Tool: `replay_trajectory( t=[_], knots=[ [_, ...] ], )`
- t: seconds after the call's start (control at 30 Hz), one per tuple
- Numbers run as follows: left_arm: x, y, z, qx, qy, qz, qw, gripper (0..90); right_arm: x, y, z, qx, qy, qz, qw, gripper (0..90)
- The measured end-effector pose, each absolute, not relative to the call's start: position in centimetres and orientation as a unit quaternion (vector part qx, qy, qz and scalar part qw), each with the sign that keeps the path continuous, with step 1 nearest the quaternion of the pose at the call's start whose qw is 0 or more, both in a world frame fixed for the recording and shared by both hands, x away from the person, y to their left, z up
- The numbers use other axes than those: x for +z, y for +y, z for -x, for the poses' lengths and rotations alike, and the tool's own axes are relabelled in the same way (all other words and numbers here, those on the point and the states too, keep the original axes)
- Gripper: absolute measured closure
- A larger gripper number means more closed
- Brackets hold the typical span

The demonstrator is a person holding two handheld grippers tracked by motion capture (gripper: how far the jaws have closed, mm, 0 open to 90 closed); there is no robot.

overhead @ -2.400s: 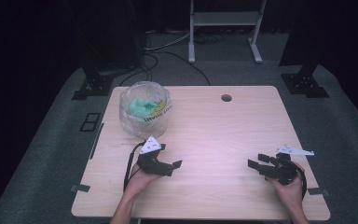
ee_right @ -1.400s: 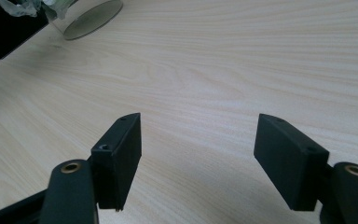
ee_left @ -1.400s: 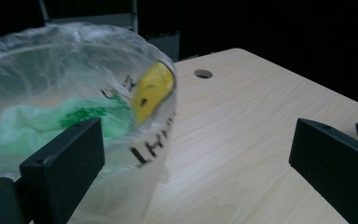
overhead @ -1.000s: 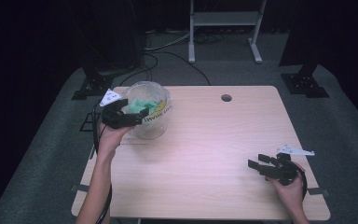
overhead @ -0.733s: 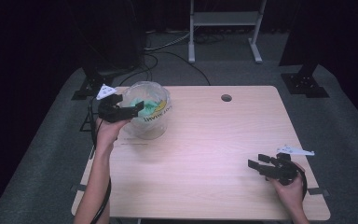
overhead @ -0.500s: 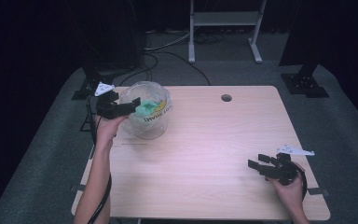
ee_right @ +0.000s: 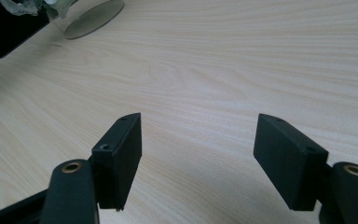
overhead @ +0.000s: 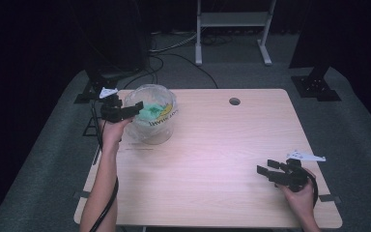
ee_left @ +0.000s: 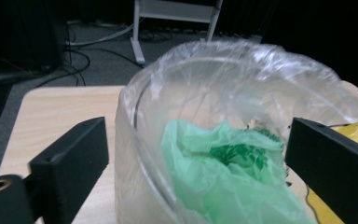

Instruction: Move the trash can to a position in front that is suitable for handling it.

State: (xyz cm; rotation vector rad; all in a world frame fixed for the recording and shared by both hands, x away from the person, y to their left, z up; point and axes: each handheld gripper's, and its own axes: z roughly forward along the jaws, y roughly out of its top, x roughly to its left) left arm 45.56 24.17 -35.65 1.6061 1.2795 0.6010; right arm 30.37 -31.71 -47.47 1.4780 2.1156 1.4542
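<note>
A clear round container (overhead: 152,129) lined with a clear plastic bag (ee_left: 242,74) stands at the table's far left. Inside lie a crumpled green bag (ee_left: 214,172) and something yellow (ee_left: 354,133). My left gripper (overhead: 134,107) hovers at the container's left rim, pointing right across it. Its jaws have just been closing a little and still stand wide; in the left gripper view (ee_left: 196,154) the liner's rim and the green bag lie between them, and the pads touch neither. My right gripper (overhead: 265,167) rests open near the front right of the table, with nothing between its jaws (ee_right: 198,140).
The light wooden table (overhead: 212,145) has a round cable hole (overhead: 234,101) at the back. Cables and a metal stand's feet (overhead: 232,29) lie on the dark floor behind. The container's base (ee_right: 93,14) shows far off in the right gripper view.
My left gripper went from the table's front up to the container, then slid left and a little down along its rim. The right gripper has kept still.
</note>
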Motion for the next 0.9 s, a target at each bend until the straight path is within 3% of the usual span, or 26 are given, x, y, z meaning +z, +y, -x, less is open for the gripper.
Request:
replay_trajectory(
  t=[0.13, 0.33, 0.9],
  knots=[
    [-36.4, 24.1, -45.3, 0.238, 0.520, -0.677, 0.464, 22.7, -47.5, -31.7, -30.3, 0.490, 0.711, -0.496, 0.090, 31.8],
    [-37.2, 24.4, -44.8, 0.227, 0.515, -0.689, 0.458, 34.9, -47.5, -31.7, -30.3, 0.490, 0.712, -0.495, 0.091, 31.9],
    [-37.2, 23.3, -42.9, 0.215, 0.488, -0.703, 0.470, 35.3, -47.5, -31.6, -30.2, 0.489, 0.712, -0.496, 0.090, 31.9]
  ],
)
